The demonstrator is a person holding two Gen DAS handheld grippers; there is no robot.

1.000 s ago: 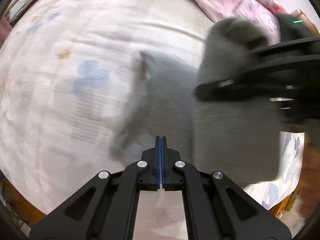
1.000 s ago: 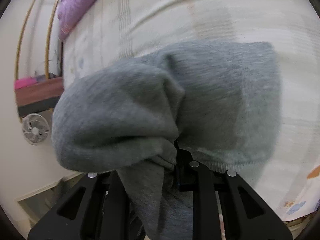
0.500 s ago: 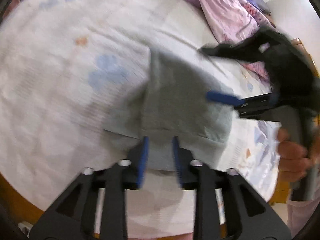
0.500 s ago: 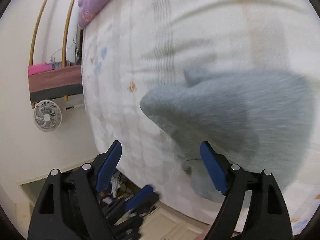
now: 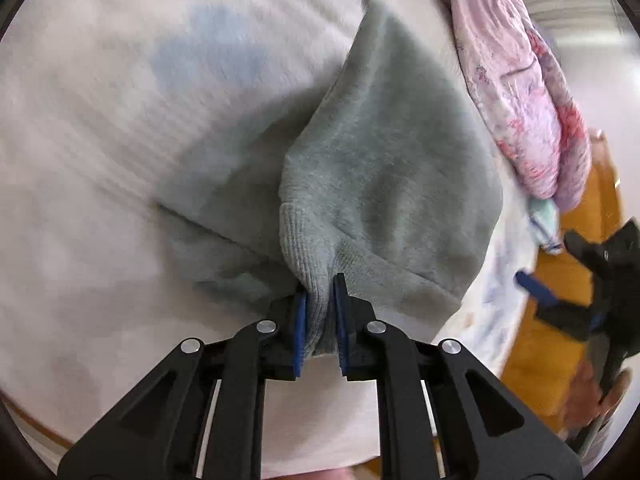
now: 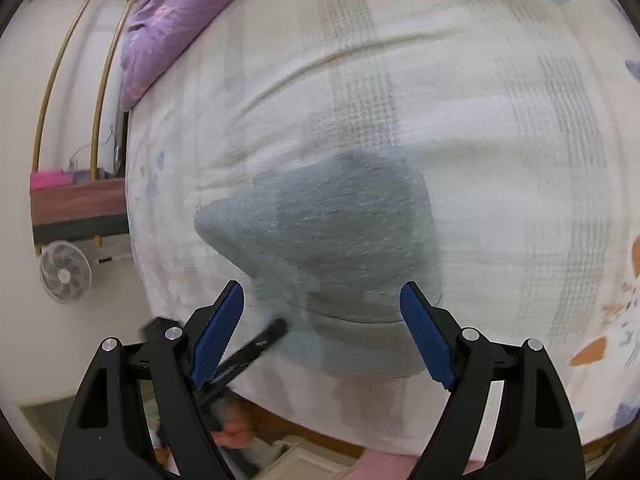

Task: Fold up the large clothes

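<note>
Left gripper (image 5: 320,312): jaws just closed in, blue pads pinching ribbed hem of grey sweatshirt (image 5: 384,168), near bed edge. Right gripper (image 6: 322,336): jaws wide apart, just narrowed slightly, nothing between pads, hovering clear above garment. Sweatshirt lies partly folded on pale patterned bedsheet (image 6: 460,92), near its front edge. Beyond: pink floral quilt (image 5: 528,92) bunched along far side. Fan (image 6: 64,276) on floor by wall.

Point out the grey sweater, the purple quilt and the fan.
grey sweater (image 5: 392,168), left wrist view, on the main folded panel.
purple quilt (image 6: 172,28), right wrist view, on its upper face near the bed edge.
fan (image 6: 64,277), right wrist view, on the round grille.
</note>
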